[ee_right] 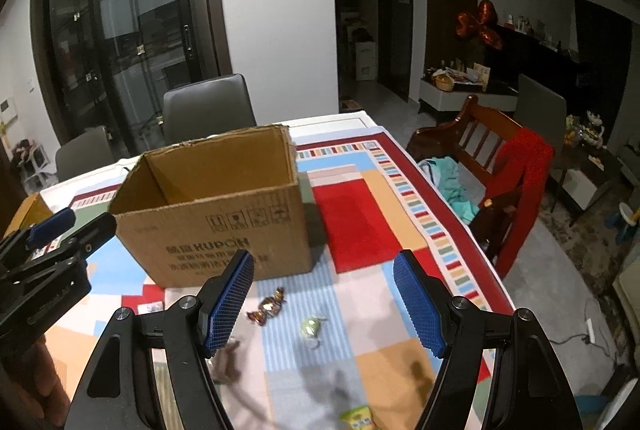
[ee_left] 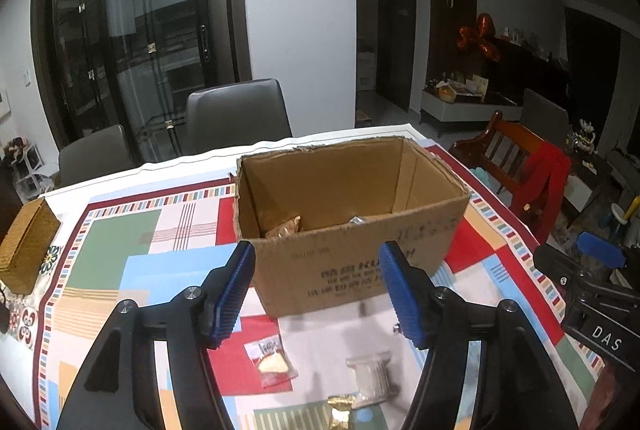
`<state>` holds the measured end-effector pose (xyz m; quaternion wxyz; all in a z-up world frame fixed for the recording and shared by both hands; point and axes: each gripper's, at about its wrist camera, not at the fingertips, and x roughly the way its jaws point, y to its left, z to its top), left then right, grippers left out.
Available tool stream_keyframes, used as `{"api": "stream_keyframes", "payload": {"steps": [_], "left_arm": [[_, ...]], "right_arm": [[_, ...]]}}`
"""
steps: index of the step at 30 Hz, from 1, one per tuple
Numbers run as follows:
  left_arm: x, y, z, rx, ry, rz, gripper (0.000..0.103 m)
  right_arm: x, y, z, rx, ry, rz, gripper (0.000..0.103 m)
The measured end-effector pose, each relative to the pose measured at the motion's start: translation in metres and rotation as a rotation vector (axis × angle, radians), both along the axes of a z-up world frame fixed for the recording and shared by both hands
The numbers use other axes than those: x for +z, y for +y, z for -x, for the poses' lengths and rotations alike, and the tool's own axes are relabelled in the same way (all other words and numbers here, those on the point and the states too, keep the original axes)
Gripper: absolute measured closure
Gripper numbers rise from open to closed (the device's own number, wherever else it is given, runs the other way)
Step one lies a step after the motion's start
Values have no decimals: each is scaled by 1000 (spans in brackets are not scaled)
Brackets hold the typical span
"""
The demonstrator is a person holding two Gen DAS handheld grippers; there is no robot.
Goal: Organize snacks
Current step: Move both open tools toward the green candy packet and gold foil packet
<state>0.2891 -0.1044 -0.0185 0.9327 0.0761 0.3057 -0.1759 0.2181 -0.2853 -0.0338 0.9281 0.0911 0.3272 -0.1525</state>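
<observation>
Table point(ee_left: 132, 174) under a patchwork cloth point(ee_left: 120, 230) of red, blue, green and tan blocks fills the lower frame. Open cardboard box point(ee_left: 352, 226) stands mid-frame on it. Woven box point(ee_left: 26, 246) at left edge. Loose snacks near the bottom: clear red packet point(ee_left: 271, 358), silvery packet point(ee_left: 370, 378), gold wrapper point(ee_left: 340, 412); twisted candy point(ee_right: 267, 306), green candy point(ee_right: 310, 326), green packet point(ee_right: 358, 418).

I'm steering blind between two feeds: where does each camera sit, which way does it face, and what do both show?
Left wrist: sits on the left gripper, looking down over the box with snacks inside; own open blue fingers show, and the right gripper at the right edge.
Right wrist: sits on the right gripper, facing the box from its right side, candies below; own open fingers show, left gripper at left.
Shared: box, tablecloth, grey chair.
</observation>
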Motion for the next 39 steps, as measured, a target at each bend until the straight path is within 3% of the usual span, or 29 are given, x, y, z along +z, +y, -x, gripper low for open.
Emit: {"api": "stream_keyframes", "payload": {"steps": [4, 16, 20, 23, 39], "left_arm": [[-3, 0, 14, -2, -9, -10, 34], [-36, 9, 43, -5, 36, -32, 32], [-51, 11, 53, -6, 54, -46, 29], [-65, 13, 59, -9, 74, -60, 26], [-133, 18, 77, -16, 175, -97, 25]], "right_arm": [[-4, -1, 13, -15, 4, 4, 30], [-31, 6, 45, -42, 53, 29, 30], [-43, 7, 55, -52, 63, 34, 29], [-53, 7, 61, -58, 76, 36, 23], [-114, 11, 78, -51, 168, 26, 23]]}}
